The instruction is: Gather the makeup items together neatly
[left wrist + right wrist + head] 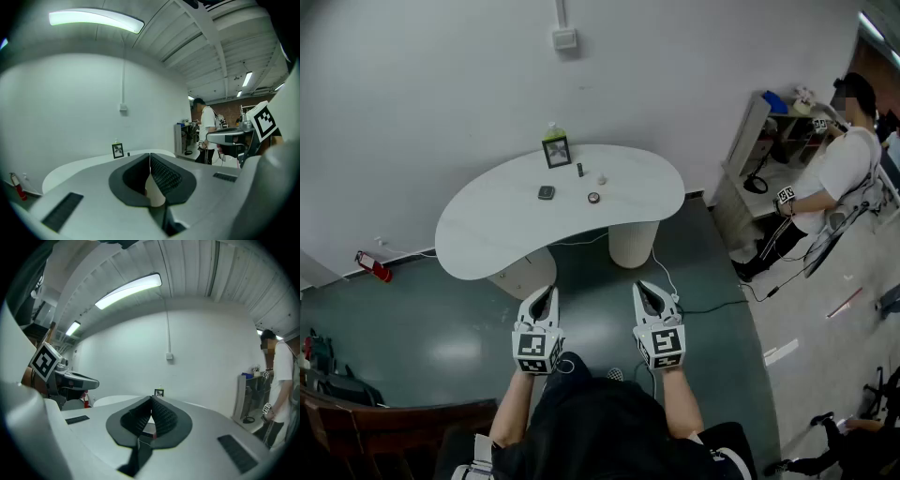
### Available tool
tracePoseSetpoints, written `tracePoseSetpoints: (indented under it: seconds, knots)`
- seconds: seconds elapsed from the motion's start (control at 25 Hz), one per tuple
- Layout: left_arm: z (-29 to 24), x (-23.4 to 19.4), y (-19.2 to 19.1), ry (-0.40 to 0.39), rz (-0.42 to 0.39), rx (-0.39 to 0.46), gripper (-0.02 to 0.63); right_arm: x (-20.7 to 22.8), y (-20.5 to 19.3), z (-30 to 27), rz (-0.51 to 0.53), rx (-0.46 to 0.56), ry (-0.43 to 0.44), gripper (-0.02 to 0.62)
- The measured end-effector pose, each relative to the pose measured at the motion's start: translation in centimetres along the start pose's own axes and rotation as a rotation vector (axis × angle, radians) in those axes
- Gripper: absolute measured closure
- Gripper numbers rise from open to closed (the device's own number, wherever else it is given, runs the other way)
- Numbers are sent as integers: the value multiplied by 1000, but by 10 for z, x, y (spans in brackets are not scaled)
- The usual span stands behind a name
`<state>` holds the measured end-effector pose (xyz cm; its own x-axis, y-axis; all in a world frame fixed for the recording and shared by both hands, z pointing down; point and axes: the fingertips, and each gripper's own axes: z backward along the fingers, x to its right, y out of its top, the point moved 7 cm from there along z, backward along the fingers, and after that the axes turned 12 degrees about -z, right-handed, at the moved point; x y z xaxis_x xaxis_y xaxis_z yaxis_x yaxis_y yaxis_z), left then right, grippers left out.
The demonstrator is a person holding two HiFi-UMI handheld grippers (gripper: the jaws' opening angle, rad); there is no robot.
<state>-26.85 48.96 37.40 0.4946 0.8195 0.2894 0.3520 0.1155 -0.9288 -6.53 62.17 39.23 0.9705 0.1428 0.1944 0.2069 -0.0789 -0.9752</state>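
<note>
"Making out any writing on the makeup items?"
"No, they are too small in the head view. The only print is the square markers (535, 346) on the gripper cubes."
"Where do they sit?"
"On the white table (487, 234), toward its far side, apart from one another: a dark tube (579, 170) standing upright, a dark compact (546, 192) lying flat, a round pot (593, 198), and a pale bit (602, 178) I cannot identify. A picture frame (557, 151) half hides a green bottle (552, 130)."
"And the grippers?"
"The left gripper (546, 292) and right gripper (645, 289) both have jaws pressed together on nothing, pointing at the table, well short of it. In their own views the jaws hide the makeup"
</note>
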Motion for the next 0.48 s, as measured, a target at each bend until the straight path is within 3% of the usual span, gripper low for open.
tracePoseSetpoints:
  seconds: [0.48]
  knots:
    - [-70, -20, 3, -27, 4, 12, 586, 33, 11, -52, -35, 10, -9, 566]
